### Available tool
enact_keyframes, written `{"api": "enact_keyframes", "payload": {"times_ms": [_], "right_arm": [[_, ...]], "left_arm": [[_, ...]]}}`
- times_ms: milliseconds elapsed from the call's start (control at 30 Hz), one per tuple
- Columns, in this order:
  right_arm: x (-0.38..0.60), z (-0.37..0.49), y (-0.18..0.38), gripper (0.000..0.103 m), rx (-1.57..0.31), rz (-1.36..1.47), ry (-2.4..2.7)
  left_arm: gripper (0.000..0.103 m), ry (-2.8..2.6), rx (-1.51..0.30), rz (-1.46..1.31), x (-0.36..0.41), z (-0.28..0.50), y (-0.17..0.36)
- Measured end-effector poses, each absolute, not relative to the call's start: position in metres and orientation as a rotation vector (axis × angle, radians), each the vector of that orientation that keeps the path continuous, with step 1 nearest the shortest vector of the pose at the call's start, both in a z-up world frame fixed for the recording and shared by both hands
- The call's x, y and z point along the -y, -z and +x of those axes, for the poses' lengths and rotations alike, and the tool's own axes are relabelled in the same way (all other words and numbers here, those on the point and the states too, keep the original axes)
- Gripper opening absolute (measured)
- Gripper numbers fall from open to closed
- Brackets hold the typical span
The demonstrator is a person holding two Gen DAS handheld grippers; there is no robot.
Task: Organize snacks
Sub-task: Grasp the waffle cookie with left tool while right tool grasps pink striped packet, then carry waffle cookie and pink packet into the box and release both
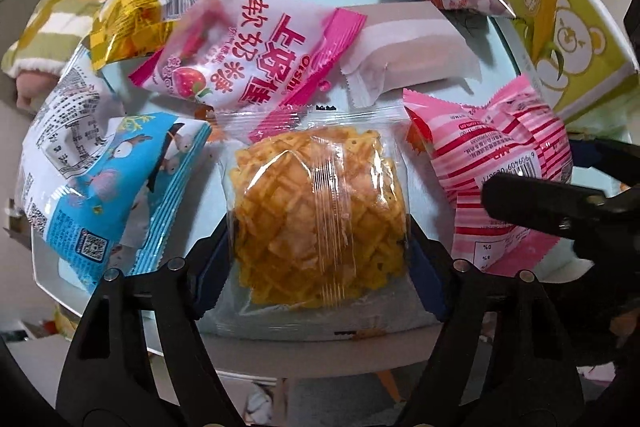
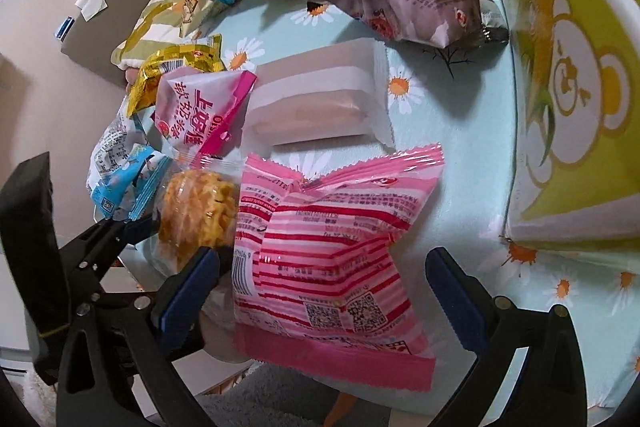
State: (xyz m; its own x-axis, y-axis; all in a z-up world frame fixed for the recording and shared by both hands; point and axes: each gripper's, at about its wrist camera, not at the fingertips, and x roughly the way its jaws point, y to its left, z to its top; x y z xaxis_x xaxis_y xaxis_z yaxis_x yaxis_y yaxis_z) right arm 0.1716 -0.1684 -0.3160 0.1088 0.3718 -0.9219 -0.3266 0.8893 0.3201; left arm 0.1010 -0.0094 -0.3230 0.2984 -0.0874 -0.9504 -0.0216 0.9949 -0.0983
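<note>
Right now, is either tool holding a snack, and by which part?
Left tool grips the clear waffle-snack packet by its two sides. Right tool only straddles the pink striped packet.

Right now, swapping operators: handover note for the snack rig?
Left gripper: jaws on either side of the clear pack of yellow waffle crackers, pads at its edges; grip looks on, not lifted.
Right gripper: open over the pink striped pack, one finger clear of it.
Other packs lie loose on the daisy-print tabletop: strawberry pack, blue pack, gold pack, white wrapped bar, brown pack.
Green bear-print box stands at the table's right.
Done: nothing visibly sorted. Left: all packs.
</note>
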Motion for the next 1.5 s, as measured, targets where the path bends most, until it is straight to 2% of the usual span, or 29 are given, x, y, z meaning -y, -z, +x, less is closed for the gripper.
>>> {"api": "enact_keyframes", "payload": {"times_ms": [133, 200, 233, 367, 700, 1067, 1333, 1500], "right_arm": [[0.164, 0.172, 0.322, 0.102, -1.377, 0.033, -0.508], [0.164, 0.171, 0.325, 0.092, -1.381, 0.024, -0.510], [0.163, 0.170, 0.327, 0.079, -1.391, 0.026, -0.515], [0.166, 0.165, 0.323, 0.070, -1.376, 0.048, -0.516], [0.173, 0.144, 0.276, 0.068, -1.259, 0.048, -0.477], [0.203, 0.120, 0.179, 0.068, -1.046, 0.115, -0.395], [0.267, 0.131, 0.125, 0.068, -0.901, 0.150, -0.305], [0.324, 0.142, 0.104, 0.068, -0.842, 0.165, -0.258]], "left_arm": [[0.075, 0.048, -1.266, -0.099, 0.006, 0.106, 0.323], [0.075, 0.052, -1.267, -0.097, -0.002, 0.107, 0.320], [0.075, 0.054, -1.266, -0.097, -0.003, 0.106, 0.319], [0.075, 0.066, -1.257, -0.095, 0.000, 0.102, 0.315], [0.075, 0.122, -1.165, -0.085, 0.004, 0.089, 0.275], [0.075, 0.216, -1.000, -0.037, 0.014, 0.098, 0.188], [0.075, 0.317, -0.853, 0.001, 0.065, 0.133, 0.116], [0.075, 0.373, -0.816, -0.020, 0.119, 0.162, 0.094]]}}
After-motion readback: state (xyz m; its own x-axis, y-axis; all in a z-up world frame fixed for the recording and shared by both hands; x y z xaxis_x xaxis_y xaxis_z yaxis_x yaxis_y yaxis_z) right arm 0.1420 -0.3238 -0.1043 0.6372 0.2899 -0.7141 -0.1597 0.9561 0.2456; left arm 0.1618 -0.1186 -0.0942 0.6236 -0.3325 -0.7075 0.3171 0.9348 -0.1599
